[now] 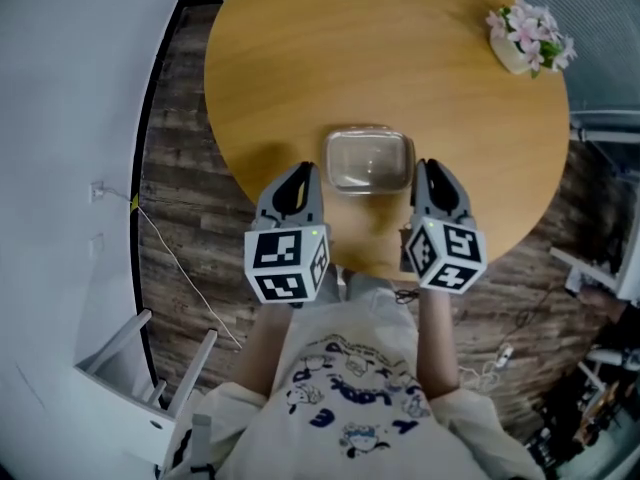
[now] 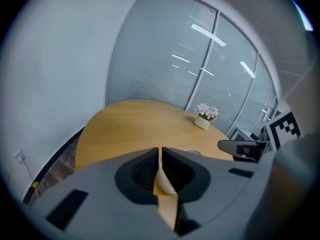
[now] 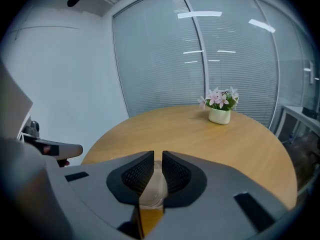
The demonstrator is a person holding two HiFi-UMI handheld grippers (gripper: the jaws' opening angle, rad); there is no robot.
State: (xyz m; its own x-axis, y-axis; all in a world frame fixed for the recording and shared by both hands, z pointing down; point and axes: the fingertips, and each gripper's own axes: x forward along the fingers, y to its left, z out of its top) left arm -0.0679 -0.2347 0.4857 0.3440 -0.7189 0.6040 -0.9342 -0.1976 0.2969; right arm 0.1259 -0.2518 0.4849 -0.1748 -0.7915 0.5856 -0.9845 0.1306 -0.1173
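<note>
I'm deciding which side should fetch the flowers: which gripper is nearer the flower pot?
Right. The right gripper sits right of the clear box, the flower pot farther out on its side; the left gripper sits left of the box, farther away.

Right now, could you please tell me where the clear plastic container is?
In the head view the clear plastic container sits on the round wooden table near the person's edge, between the left gripper and the right gripper.

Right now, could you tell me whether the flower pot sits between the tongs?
No, the clear container lies between them; the flower pot stands apart.
</note>
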